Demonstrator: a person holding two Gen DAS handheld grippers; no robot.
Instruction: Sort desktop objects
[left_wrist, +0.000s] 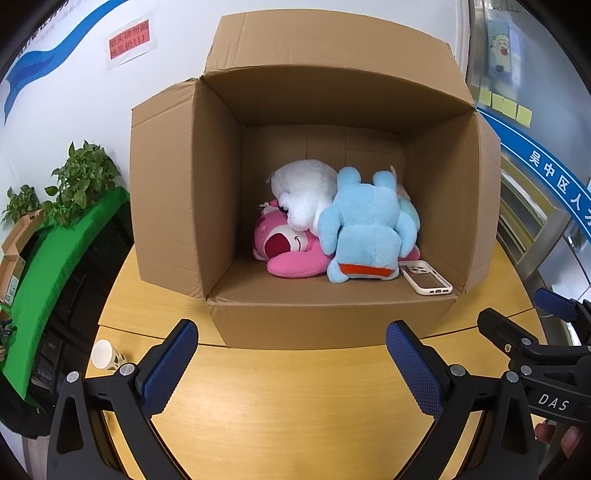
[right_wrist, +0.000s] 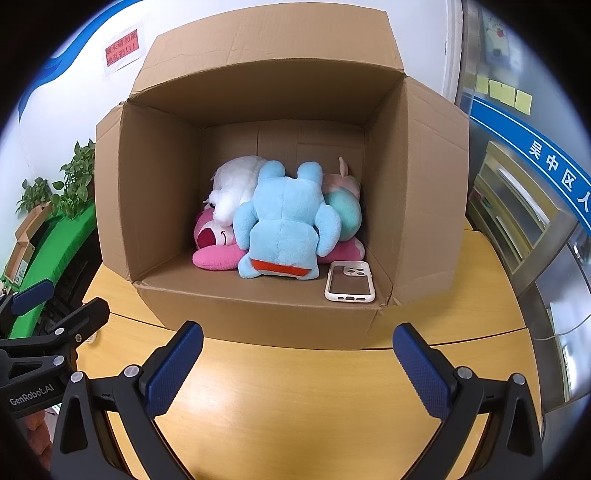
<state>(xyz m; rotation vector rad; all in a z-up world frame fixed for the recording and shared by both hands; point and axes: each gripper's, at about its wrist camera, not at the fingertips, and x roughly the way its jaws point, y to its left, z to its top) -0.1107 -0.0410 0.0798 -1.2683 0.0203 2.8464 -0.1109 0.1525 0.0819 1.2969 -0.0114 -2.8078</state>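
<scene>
A: Both the left gripper (left_wrist: 291, 369) and the right gripper (right_wrist: 297, 369) are spread apart and hold nothing, above the table (right_wrist: 295, 398). The toys and the phone case (right_wrist: 350, 282) lie in the cardboard box (left_wrist: 177, 206).

B: A reach for the blue plush (right_wrist: 286, 229) may press on the case beside it. Only the left view shows a paper cup (left_wrist: 105, 354).

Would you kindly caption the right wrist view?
Open right gripper faces a cardboard box holding plush toys and a phone.
</scene>
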